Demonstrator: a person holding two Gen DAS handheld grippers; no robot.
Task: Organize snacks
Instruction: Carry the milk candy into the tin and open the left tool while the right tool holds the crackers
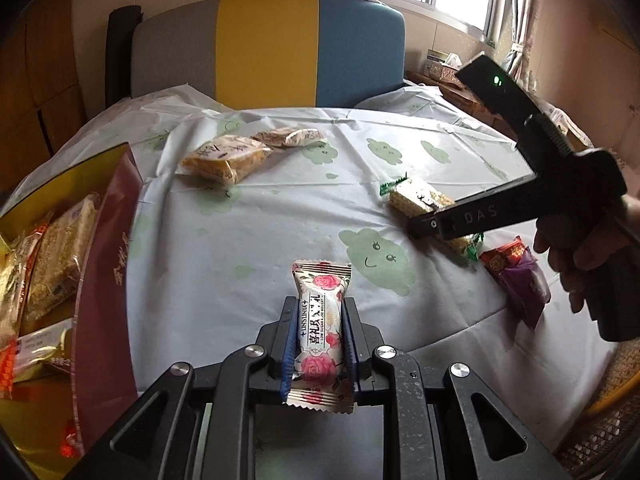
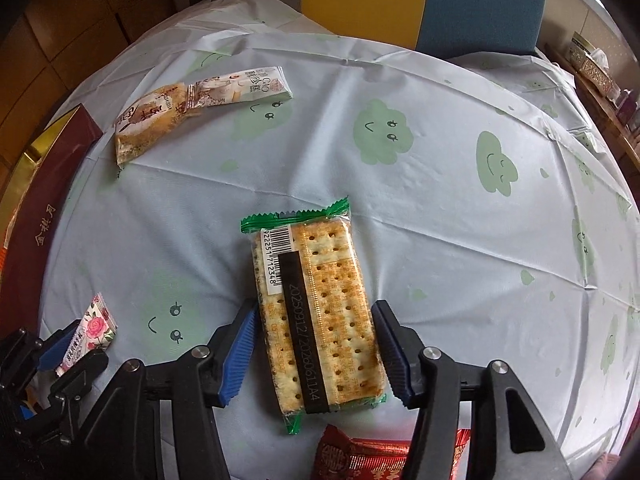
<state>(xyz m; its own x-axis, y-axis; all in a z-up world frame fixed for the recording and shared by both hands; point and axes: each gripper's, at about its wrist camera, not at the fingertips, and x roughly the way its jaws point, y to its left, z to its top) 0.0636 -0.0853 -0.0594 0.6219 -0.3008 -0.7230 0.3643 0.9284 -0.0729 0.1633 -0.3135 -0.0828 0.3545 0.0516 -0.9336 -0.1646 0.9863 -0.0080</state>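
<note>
The left gripper [image 1: 320,344] clamps a rose bar [image 1: 321,332] (presumably bound for the box [image 1: 108,264]), while the right gripper [image 2: 316,352] straddles the crackers [image 2: 316,312], jaws half-open, pads not visibly pressing.

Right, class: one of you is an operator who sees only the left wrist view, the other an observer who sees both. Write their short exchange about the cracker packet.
Operator: Where does the cracker packet lie relative to the right hand-held gripper?
Observer: The cracker packet lies flat on the tablecloth, between the blue pads of the right hand-held gripper. I cannot tell whether they press it.
Operator: Which face is up?
Observer: The seam side, with a barcode label and a black date strip.
</note>
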